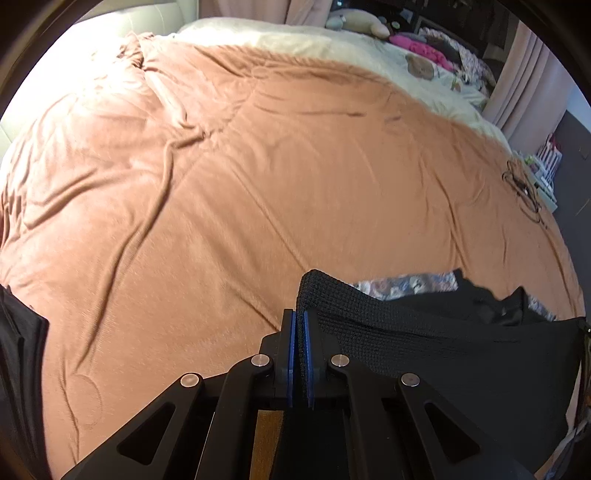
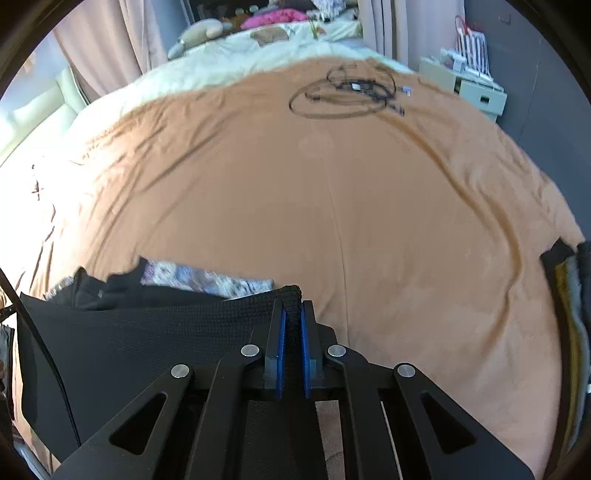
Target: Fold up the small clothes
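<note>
Both grippers, left gripper (image 1: 298, 317) and right gripper (image 2: 291, 308), are clamped on opposite corners of a black knit garment (image 1: 406, 343) (stretched between them) above the brown bedspread (image 1: 240, 184).

A knitted garment (image 1: 424, 332) hangs stretched between my two hand-held grippers, its left corner in my left hand-held gripper (image 1: 300, 325) and its right corner in my right hand-held gripper (image 2: 291, 321), above the near edge of the bed (image 2: 332, 206). Just behind it a patterned cloth (image 2: 207, 278) lies on the blanket. Far across, toward the right, a coil of cables (image 2: 351, 94) rests on the bed, with pillows (image 2: 207, 33) behind it.
</note>
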A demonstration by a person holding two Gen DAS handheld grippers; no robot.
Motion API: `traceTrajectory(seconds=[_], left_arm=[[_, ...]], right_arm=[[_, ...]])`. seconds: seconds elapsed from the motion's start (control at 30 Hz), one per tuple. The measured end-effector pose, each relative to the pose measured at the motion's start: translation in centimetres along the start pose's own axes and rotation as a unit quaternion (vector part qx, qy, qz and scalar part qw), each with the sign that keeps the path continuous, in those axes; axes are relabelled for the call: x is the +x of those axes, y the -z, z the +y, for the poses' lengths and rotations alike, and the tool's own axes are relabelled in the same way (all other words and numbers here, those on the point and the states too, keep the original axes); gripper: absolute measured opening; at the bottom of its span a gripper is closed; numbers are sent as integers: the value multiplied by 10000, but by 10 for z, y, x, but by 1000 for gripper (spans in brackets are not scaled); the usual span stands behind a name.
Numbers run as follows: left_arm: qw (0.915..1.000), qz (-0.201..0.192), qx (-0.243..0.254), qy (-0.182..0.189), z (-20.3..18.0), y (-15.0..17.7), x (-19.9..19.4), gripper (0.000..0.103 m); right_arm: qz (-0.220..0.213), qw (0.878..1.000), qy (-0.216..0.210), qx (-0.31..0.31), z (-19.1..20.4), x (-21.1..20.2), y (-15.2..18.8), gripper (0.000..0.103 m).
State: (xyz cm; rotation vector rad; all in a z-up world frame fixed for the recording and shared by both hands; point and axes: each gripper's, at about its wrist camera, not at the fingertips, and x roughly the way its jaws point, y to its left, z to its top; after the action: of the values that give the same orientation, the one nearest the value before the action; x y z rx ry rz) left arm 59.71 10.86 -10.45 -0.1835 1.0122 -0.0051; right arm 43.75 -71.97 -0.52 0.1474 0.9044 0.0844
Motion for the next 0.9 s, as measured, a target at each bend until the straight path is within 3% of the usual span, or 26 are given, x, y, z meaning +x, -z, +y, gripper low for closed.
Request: traceTrajectory(seconds=[0.27, 0.53, 0.73, 0.77, 0.87, 0.9], left_arm=[[9998, -112, -55, -142, 0, -22, 6, 4], [9997, 13, -90, -246, -1, -42, 43, 4], [9973, 409, -592, -170, 7, -42, 69, 9], [9972, 404, -584, -213, 7, -40, 69, 9], [9980, 400, -432, -234, 2, -32, 62, 10], [9981, 406, -392, -228, 0, -29, 59, 10]], right_arm=[[-166, 9997, 186, -66, 19, -3, -10, 3], [56, 9987, 489, -86, 28, 42, -36, 3], [393, 9949, 911, -157, 41, 79, -47, 8], [405, 9946, 938, -208, 44, 81, -47, 17], [253, 9958, 850, -216, 45, 73, -46, 73], [198, 9963, 808, -203, 47, 67, -44, 75]])
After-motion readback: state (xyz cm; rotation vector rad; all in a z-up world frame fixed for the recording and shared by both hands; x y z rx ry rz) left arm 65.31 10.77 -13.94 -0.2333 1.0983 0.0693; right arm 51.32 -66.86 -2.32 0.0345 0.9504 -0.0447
